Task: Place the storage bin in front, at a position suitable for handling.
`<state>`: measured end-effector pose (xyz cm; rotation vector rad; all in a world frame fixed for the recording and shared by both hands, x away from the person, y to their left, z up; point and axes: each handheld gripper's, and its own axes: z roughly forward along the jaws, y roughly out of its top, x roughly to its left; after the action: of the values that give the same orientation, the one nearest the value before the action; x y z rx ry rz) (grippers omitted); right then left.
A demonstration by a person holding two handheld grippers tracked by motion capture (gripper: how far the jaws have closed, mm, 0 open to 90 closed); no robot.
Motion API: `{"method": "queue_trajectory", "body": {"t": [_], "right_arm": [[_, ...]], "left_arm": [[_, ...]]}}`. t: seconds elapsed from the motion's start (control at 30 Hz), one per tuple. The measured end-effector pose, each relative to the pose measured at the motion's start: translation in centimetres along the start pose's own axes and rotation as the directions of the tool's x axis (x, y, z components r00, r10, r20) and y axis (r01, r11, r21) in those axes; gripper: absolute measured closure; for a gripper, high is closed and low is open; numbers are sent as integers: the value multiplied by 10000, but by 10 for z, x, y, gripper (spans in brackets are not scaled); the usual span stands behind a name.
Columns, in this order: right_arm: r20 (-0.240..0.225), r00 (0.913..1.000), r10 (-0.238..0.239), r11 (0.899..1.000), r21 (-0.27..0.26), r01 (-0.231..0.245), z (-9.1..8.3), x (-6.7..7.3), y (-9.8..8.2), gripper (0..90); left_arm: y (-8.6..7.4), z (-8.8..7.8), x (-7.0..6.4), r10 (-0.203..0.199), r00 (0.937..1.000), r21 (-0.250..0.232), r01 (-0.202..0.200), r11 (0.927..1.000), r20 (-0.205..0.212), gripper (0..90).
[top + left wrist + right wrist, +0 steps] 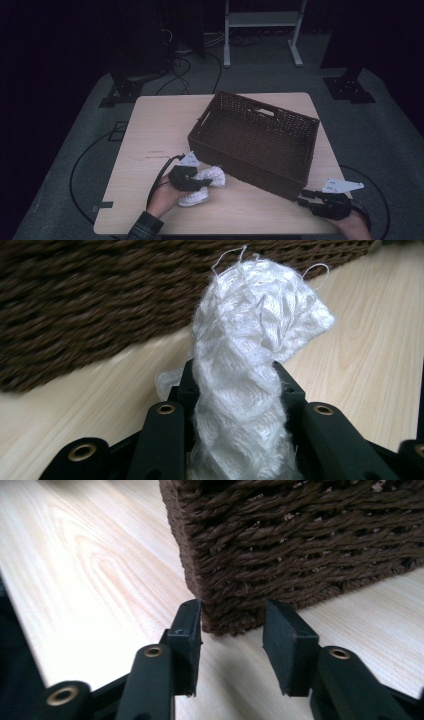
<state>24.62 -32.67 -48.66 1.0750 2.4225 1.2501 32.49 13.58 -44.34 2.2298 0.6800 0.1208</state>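
Here, white cloth (250, 365) (knitted), clamped in left gripper (235, 385)

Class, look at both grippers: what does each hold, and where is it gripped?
Left gripper pinches the white knitted cloth near its middle; right gripper holds nothing.

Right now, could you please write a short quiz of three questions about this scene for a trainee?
1. True or false: the left gripper is shut on the white knitted cloth.
2. Which corner of the wicker basket does the right gripper face: near or far?
3. Multiple choice: the basket holds A) cloth, B) nothing visible, C) tools.

Key: 1 true. 2 near, jaws apart, nothing between them. 3 B.
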Motion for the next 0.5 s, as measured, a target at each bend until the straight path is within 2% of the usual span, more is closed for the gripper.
{"method": "queue_trajectory", "body": {"t": [0.1, 0.23, 0.4, 0.5], "right_arm": [[115, 9999, -77, 10000, -41, 77, -6, 0, -2, 722], [184, 9998, 98, 9992, -380, -91, -12, -6, -2, 817], [-256, 9997, 18, 9990, -443, -29, -7, -4, 2, 841], [-308, 9994, -147, 9995, -295, 138, -1, 0, 7, 858]], "left_arm": [[-6, -8, 5, -158, 9997, -101, 156, 9998, -173, 662], [-14, -19, 11, -359, 9986, -225, 350, 9991, -384, 662], [-24, -31, 16, -628, 9961, -358, 607, 9975, -614, 662], [-30, -37, 19, -793, 9938, -450, 760, 9961, -776, 662]]}}
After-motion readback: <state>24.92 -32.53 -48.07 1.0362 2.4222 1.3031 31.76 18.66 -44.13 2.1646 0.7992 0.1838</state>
